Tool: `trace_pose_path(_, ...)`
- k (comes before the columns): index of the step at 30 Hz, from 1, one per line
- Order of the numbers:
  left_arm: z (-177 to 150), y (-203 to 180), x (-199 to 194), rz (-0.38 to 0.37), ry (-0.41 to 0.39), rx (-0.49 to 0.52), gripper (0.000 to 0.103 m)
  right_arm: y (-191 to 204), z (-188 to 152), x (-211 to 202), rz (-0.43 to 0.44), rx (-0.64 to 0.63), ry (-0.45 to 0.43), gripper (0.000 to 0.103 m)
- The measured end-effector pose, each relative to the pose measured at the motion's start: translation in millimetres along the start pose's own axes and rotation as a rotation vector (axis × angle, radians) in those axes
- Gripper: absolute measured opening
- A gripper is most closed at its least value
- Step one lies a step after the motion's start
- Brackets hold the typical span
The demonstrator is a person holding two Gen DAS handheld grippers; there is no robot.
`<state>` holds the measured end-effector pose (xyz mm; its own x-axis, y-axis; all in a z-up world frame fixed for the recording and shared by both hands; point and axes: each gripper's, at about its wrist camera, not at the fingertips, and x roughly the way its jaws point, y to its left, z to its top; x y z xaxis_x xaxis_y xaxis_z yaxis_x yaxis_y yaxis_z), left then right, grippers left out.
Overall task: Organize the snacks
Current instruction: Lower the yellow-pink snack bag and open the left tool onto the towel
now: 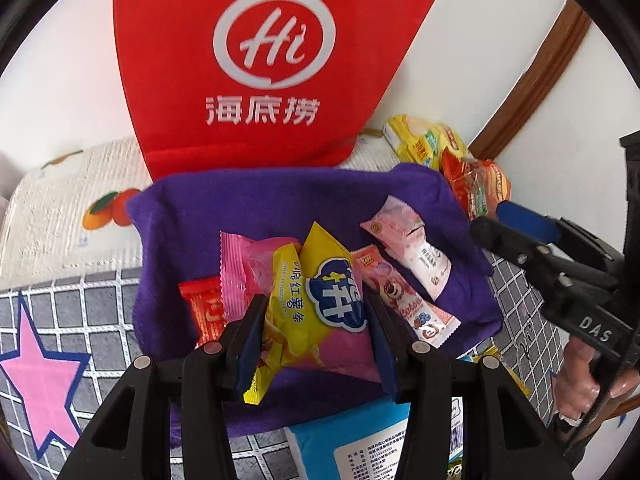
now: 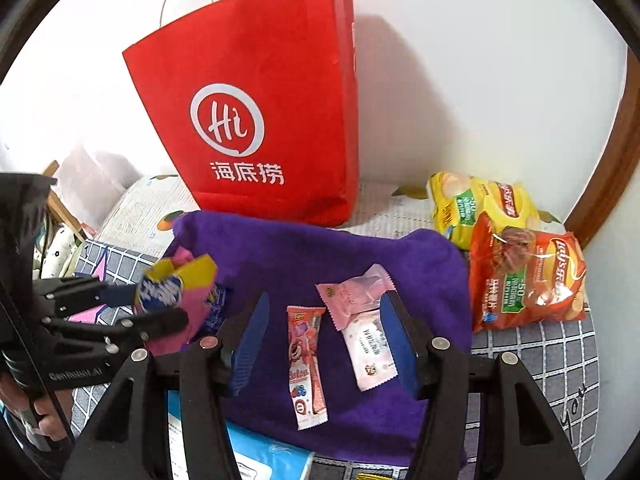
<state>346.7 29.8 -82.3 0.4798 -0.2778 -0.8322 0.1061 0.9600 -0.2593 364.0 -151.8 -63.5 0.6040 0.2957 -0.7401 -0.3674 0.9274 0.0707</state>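
Our left gripper (image 1: 316, 340) clamped one yellow-and-pink crinkly snack packet (image 1: 320, 300) over the purple fleece cloth (image 1: 260, 208); our right gripper (image 2: 324, 344) hung part-open, empty, above two pink wrapped bars there (image 2: 306, 364).

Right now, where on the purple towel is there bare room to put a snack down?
Bare: the towel strip between the red bag and the two pink packets. Crowded: its left side, where the left gripper holds a bunch of snacks.
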Motion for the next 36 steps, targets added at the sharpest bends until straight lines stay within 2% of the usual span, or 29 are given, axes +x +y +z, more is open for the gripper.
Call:
trace_pose_path(23, -2.6, -7.0, 15.2, 0.014, 0.043, 0.003, 0.049, 12.8, -1.6, 0.7, -0.058, -0.068, 0.007, 0.057)
trace_pose_path(27, -2.1, -7.3, 17.7, 0.018, 0.063, -0.002, 0.057, 13.4, -1.9, -0.3, -0.064, -0.073, 0.004, 0.057)
trace_pose_path(31, -1.7, -8.1, 13.1, 0.027, 0.05, 0.002, 0.062, 13.7, -2.1, -1.4, -0.065, -0.073, 0.002, 0.057)
trace_pose_path(36, -0.6, -7.3, 2.0, -0.004, 0.02, -0.006, 0.064, 13.4, 0.3, -5.4, -0.065, -0.062, -0.008, 0.057)
